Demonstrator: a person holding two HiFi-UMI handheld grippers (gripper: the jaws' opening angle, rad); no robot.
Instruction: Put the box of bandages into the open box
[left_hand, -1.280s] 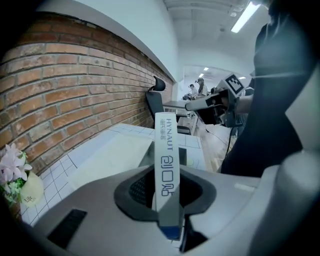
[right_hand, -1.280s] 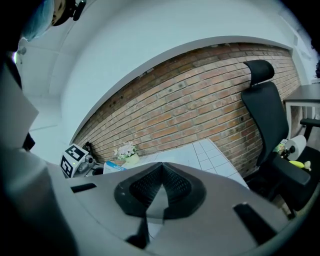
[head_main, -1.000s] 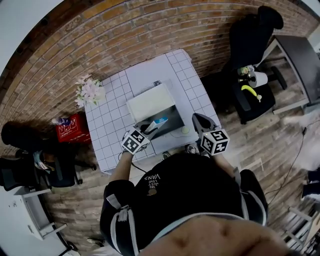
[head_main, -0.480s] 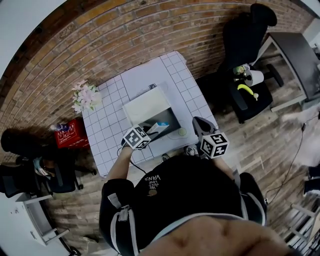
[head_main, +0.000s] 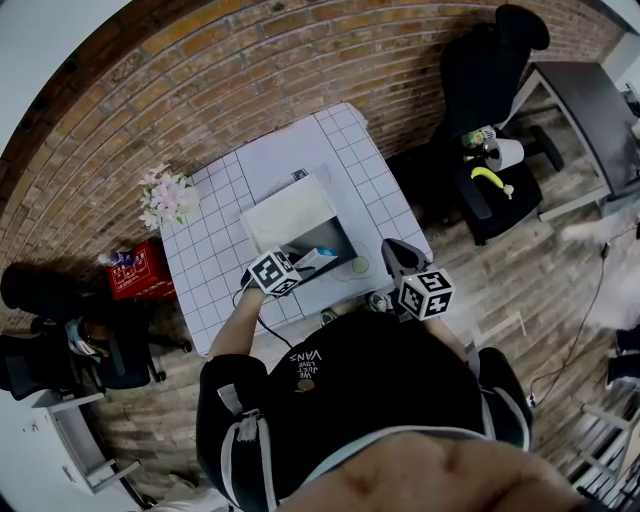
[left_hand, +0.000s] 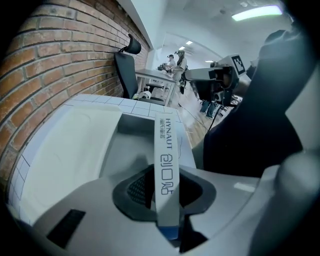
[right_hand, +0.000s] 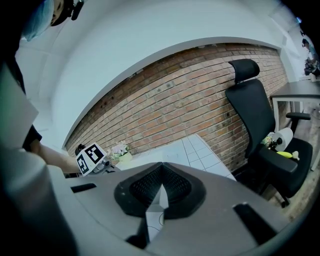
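We can make out only the narrow printed edge of the slim white cardboard bandage box with a blue end (left_hand: 166, 160). Its lower end is buried between the pads of the left gripper (left_hand: 166, 192), which is clamped on it, so the bandage box juts forward from the jaws over the grey hollow of the open white rectangular box (left_hand: 127, 142). The left forearm (head_main: 240, 320) stretches from the person's torso to that open box's near edge, while the right gripper (head_main: 395, 252), jaws pressed together on nothing, hangs just off its right side.
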